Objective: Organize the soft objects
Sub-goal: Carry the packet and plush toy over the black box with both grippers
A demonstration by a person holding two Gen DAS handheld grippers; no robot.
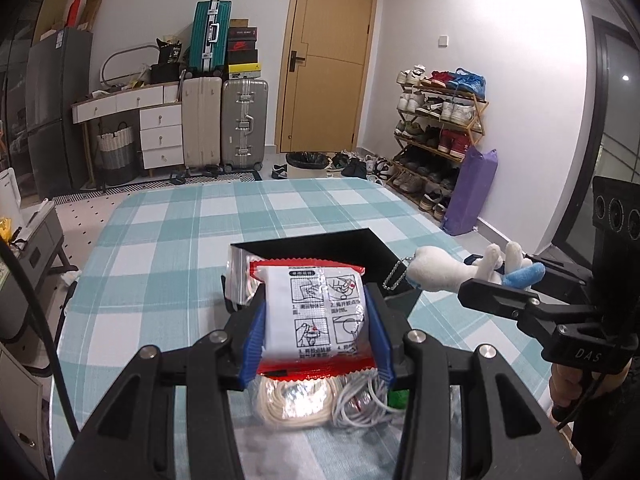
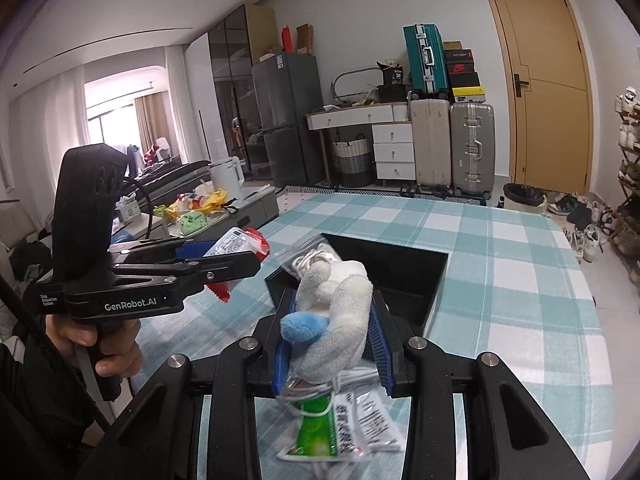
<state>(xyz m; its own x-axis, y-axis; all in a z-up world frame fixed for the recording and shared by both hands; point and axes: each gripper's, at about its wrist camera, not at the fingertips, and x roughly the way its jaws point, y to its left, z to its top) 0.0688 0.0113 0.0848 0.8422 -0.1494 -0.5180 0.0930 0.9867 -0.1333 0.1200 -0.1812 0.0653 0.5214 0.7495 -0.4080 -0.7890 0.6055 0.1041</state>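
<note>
My left gripper (image 1: 318,320) is shut on a white and red packet (image 1: 316,312) with printed instruction pictures, held above the table in front of a black open box (image 1: 360,248). The packet also shows in the right wrist view (image 2: 240,244). My right gripper (image 2: 332,340) is shut on a white plush toy (image 2: 336,312) with a blue part and a ball chain, held just before the box (image 2: 404,276). The toy shows at the right of the left wrist view (image 1: 460,270). A clear bag of white cable (image 2: 316,258) leans at the box's near corner.
The checked teal tablecloth (image 1: 180,240) covers the table. Bags of white cord and cable (image 1: 320,400) lie under my left gripper. A green and white packet (image 2: 340,432) lies under my right gripper. A shoe rack, suitcases and a door stand beyond.
</note>
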